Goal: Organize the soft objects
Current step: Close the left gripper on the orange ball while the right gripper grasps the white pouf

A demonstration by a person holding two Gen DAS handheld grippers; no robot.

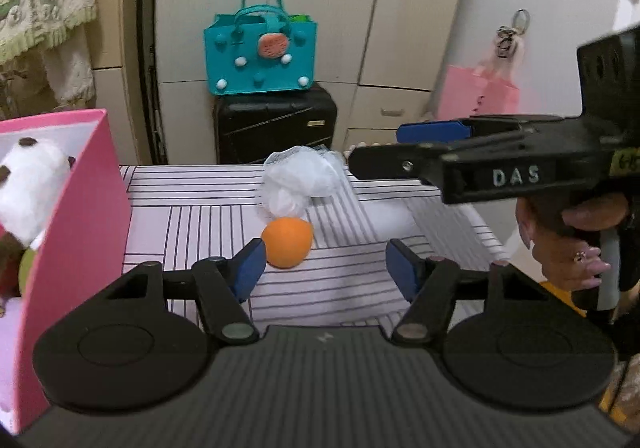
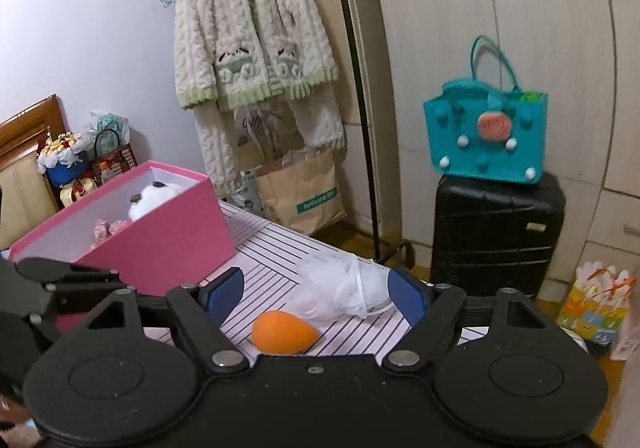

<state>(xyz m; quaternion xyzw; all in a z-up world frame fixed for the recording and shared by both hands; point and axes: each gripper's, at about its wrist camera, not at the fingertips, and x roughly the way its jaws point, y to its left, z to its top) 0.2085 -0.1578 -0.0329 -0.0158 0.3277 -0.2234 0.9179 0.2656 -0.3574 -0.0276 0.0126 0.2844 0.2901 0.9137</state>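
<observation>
An orange egg-shaped sponge point(image 1: 288, 242) point(image 2: 282, 332) lies on the striped table point(image 1: 192, 215) point(image 2: 272, 244). Just behind it sits a white mesh bath puff point(image 1: 300, 179) point(image 2: 340, 286). My left gripper point(image 1: 326, 268) is open, and the sponge rests just past its left fingertip. My right gripper point(image 2: 316, 290) point(image 1: 380, 147) is open too; the puff lies between its blue pads, close to the right one. On the left stands a pink box point(image 1: 80, 207) point(image 2: 168, 232) holding a white panda plush point(image 1: 32, 183) point(image 2: 154, 195).
A teal felt bag point(image 1: 260, 55) point(image 2: 486, 139) sits on a black suitcase point(image 1: 276, 123) point(image 2: 496, 232) beyond the table. A fluffy robe point(image 2: 252, 31) hangs at the wall above a paper bag point(image 2: 300, 191). A pink bag point(image 1: 476, 95) hangs on the cupboard.
</observation>
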